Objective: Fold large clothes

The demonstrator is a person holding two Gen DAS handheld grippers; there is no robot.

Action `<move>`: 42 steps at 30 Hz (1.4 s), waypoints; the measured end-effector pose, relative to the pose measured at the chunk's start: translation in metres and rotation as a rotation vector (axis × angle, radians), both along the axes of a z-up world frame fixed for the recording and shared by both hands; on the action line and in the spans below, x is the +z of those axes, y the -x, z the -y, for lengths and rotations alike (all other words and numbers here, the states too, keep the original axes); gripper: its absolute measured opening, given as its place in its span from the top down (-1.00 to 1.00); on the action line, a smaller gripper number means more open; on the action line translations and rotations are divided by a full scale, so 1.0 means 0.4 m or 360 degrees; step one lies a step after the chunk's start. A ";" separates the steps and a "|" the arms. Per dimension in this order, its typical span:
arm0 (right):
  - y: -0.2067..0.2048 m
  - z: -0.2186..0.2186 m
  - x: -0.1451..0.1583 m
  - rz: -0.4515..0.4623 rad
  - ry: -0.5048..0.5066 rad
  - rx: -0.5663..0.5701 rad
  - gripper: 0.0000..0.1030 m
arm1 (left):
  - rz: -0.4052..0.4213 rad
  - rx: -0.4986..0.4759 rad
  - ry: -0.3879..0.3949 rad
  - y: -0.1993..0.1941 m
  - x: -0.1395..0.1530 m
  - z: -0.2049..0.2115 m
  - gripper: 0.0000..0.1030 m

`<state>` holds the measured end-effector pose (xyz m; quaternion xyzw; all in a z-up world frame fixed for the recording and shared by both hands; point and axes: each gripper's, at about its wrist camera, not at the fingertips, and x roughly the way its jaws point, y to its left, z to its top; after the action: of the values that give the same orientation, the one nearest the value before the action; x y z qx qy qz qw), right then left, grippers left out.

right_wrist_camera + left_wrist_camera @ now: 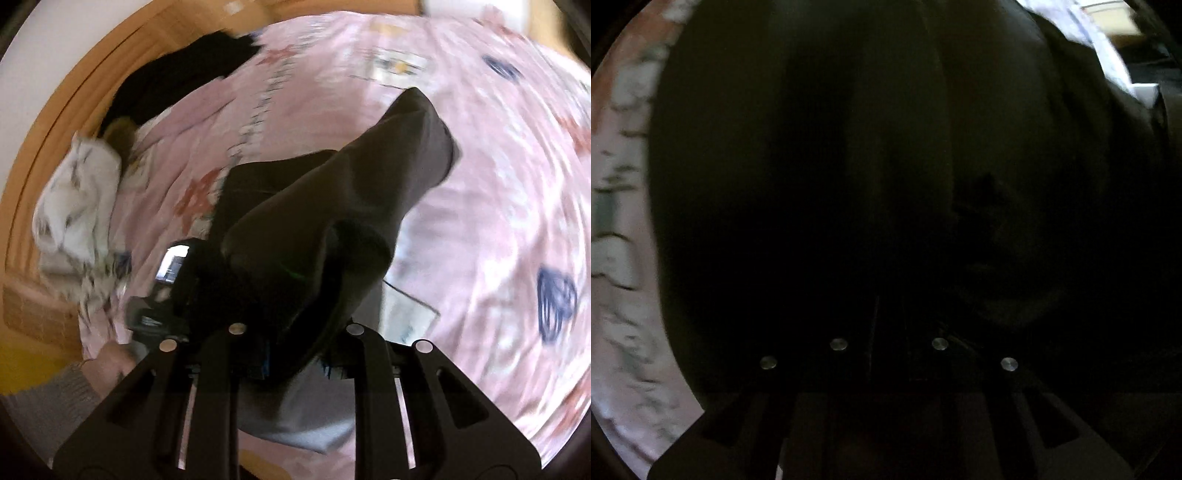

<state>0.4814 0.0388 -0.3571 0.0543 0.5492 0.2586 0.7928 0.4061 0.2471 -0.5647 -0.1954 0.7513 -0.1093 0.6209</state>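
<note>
— 2 claws, what state?
— Right gripper (pixel 295 328) narrow, clamped on dark garment (pixel 332 206), lifted above pink bedspread (pixel 498 206). Left gripper (pixel 889 325) closed, buried in same dark cloth.
— Surroundings?
— White clothes (pixel 77 206) and black clothing (pixel 177 85) near wooden bed edge (pixel 33 206).

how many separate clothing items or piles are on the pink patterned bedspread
3: a dark grey garment held up at centre, a black garment at the upper-left edge, and a white patterned pile at the left. More may be hidden beneath.
</note>
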 end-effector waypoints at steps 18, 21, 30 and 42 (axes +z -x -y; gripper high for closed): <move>-0.020 -0.307 -0.129 -0.0106 0.0327 0.0553 0.64 | 0.0187 0.0540 -0.0290 0.110 -0.020 -0.276 0.90; -0.010 -0.357 -0.143 -0.0144 0.0337 0.0597 0.60 | 0.0270 0.0492 -0.0355 0.100 -0.034 -0.215 0.92; -0.029 -0.465 -0.320 -0.0374 0.0417 0.0461 0.20 | 0.0182 0.0730 0.0214 0.175 -0.072 -0.307 0.92; -0.093 -0.515 -0.401 -0.0598 0.0410 0.0535 -0.60 | 0.0219 0.1040 0.0398 0.342 0.154 -0.175 0.97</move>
<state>0.5186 0.2448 -0.5177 -0.0916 0.7163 0.3000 0.6234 0.2694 0.3170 -0.5031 -0.4919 0.5864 -0.0089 0.6435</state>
